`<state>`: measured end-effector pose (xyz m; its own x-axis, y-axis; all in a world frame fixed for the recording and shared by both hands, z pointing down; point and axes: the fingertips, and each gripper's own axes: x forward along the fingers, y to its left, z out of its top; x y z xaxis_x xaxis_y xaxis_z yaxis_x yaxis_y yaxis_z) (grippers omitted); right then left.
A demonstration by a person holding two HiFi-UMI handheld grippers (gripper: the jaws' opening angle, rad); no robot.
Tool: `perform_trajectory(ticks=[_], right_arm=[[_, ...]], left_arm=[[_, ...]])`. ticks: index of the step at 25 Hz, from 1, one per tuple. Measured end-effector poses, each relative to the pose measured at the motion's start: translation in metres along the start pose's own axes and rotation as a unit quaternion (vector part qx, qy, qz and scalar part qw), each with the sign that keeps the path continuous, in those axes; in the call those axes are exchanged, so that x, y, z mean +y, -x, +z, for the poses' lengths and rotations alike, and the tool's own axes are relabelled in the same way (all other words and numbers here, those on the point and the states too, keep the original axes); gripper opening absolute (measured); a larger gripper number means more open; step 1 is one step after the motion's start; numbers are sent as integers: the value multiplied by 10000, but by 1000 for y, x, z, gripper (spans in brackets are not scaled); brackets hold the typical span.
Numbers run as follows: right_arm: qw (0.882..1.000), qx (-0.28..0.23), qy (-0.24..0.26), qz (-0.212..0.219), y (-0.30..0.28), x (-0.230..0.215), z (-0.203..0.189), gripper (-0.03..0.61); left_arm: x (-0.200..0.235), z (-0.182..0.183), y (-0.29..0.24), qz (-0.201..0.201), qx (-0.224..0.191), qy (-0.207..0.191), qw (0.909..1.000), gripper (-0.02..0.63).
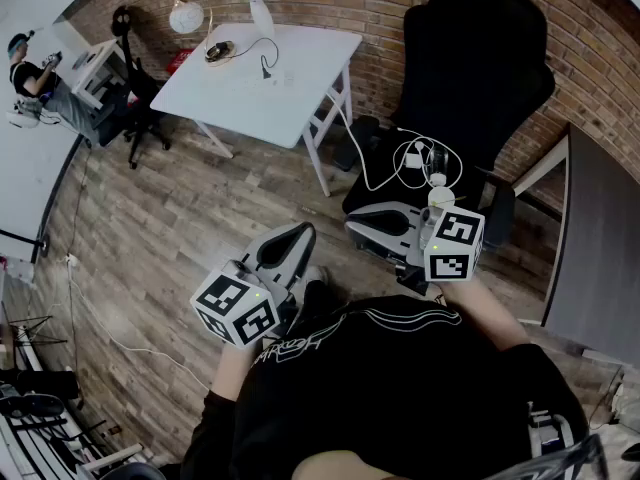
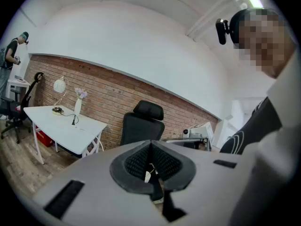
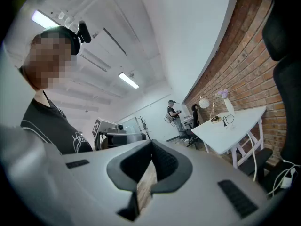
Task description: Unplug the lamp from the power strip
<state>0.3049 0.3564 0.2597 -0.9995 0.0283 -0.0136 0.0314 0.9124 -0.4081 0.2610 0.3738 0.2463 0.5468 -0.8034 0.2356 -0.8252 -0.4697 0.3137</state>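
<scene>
At upper left, on the white worktop (image 1: pixel 290 93), I list: lamp (image 1: pixel 185 15), black cord (image 1: pixel 262 50) beside it. Near my body: left hand-held gripper (image 1: pixel 298 236), jaws closed, empty; right hand-held gripper (image 1: pixel 356 230), likewise. Right: black chair (image 1: pixel 480 58) bearing white cables (image 1: pixel 405 163).

From the head we look steeply down at the wooden floor (image 1: pixel 190 218), with the white desk (image 1: pixel 300 88) far and left. Each gripper camera sits close behind its own fingers (image 2: pixel 136 163), tipped upward; both also share that desk and the brick wall (image 2: pixel 113 95).
</scene>
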Motion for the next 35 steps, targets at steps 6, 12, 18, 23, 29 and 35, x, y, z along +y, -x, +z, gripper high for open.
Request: perform_trajectory(ticks=[6, 12, 18, 23, 29, 35], right_arm=[[9998, 111, 150, 72, -9, 0, 0, -3], [9994, 176, 220, 191, -22, -5, 6, -2], [9989, 200, 243, 361, -47, -22, 12, -2], [9989, 222, 194, 368, -67, -46, 11, -2], [9995, 210, 101, 227, -97, -83, 9, -2], [9998, 139, -63, -158, -147, -135, 28, -2]], left_arm=[[7, 0, 3, 91, 26, 20, 10000, 3], [19, 8, 5, 229, -38, -13, 9997, 3], [47, 16, 7, 415, -62, -23, 9991, 3], [78, 16, 1, 467, -85, 50, 9989, 3], [124, 17, -11, 350, -32, 93, 9993, 3], [199, 41, -24, 100, 107, 205, 9997, 3]])
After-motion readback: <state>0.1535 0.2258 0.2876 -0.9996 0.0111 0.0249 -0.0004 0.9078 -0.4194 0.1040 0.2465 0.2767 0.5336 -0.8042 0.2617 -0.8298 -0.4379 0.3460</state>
